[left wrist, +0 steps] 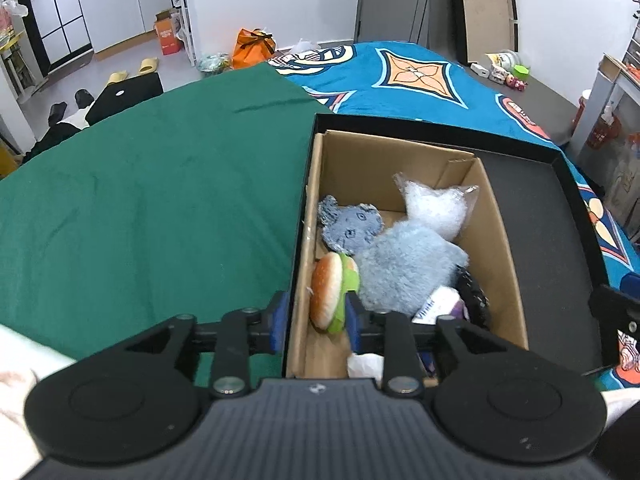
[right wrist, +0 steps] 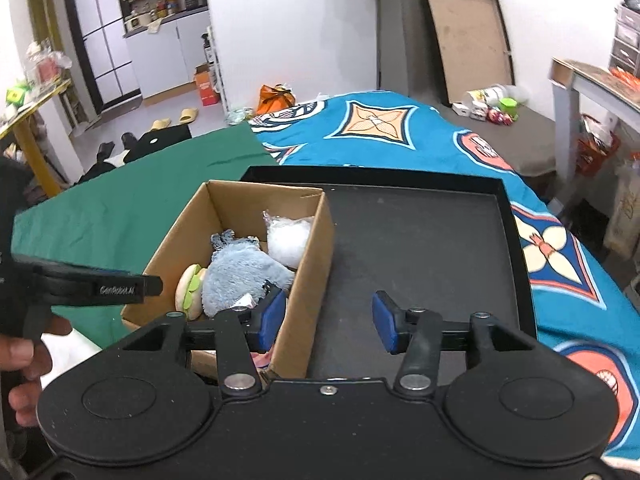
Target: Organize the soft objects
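In the left wrist view, the left tool (left wrist: pixel 316 316) sat at the lower centre of the frame, its blue pads spread on either side of the cardboard box's left wall, one outside it and one inside. The burger toy (left wrist: pixel 332 292) stood on edge between the pads; whether they actually gripped it could not be told. The cardboard box (left wrist: pixel 504 248) filled the centre right, set inside a black tray (left wrist: pixel 560 232) on a bed with a green sheet (left wrist: pixel 140 200) and a blue patterned cover (left wrist: pixel 420 76). Beside the burger lay a fluffy blue plush (left wrist: pixel 404 268), a grey-blue knitted toy (left wrist: pixel 348 228) above it, and a white plastic-wrapped bundle (left wrist: pixel 432 208) toward the box's far corner.

In the right wrist view, the right tool (right wrist: pixel 328 320) was at the lower centre, pads spread wide and holding nothing, straddling the box's right wall. The box (right wrist: pixel 316 248) sat at centre left in the tray (right wrist: pixel 420 248), with the burger toy (right wrist: pixel 190 292) and blue plush (right wrist: pixel 240 276) inside.
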The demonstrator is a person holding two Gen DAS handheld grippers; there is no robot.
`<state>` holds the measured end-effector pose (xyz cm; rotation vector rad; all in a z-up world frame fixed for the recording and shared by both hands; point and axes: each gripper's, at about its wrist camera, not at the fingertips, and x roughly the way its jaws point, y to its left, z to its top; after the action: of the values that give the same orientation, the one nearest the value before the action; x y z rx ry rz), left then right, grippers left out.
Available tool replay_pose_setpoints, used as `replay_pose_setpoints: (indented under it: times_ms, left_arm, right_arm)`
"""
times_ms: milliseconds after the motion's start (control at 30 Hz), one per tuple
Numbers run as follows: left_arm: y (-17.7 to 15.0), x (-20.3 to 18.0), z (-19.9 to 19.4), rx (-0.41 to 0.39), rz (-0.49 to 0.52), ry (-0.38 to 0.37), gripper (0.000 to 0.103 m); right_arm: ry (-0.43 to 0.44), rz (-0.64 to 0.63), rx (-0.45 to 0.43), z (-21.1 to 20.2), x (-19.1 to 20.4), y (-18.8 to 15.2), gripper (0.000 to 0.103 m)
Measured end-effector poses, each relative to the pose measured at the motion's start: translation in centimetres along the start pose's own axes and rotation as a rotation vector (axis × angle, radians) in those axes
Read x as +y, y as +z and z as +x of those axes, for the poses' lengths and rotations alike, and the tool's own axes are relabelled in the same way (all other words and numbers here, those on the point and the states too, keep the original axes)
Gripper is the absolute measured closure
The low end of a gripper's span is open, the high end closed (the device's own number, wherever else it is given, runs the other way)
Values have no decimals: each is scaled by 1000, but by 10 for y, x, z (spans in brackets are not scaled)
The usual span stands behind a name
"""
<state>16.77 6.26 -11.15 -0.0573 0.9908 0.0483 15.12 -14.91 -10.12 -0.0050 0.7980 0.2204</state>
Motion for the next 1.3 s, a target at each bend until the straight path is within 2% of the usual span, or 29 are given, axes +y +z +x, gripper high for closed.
replay_pose_setpoints:
  times_ms: [100,267,433,567,633,700,833,1033,1167,1300]
  left_arm:
    - [-2,-2,-11,0,-2,-5,66]
    - [-4,-8,-33,-14,-1,-12,48]
    - [-8,-17,-59,-50,5,-14,39]
    - [-12,-26,-76,-68,17,-12,35]
    - [-14,-30,-85,-79,21,0,33]
    - [-16,-32,-94,-90,16,1,30]
    - [-21,-37,-109,-102,18,7,24]
    - [-28,-43,-130,-123,19,15,23]
    - [-33,-45,-142,-138,15,22,8]
    - [-39,-45,-155,-152,3,26,0]
  right_arm:
    - [5,19,-3,-7,-5,-2,49]
    - [28,66,-6,-20,-17,-5,45]
    - [41,83,-26,-36,-26,-10,37]
    - [47,114,-29,-46,-35,-13,32]
    - [90,154,-11,-50,-41,-14,23]
    - [129,182,-3,-55,-45,-13,19]
    - [121,162,-25,-67,-44,-12,13]
    - [102,150,-36,-80,-47,-15,2]
    - [92,156,-34,-89,-51,-15,0]
    - [94,162,-38,-99,-56,-16,0]
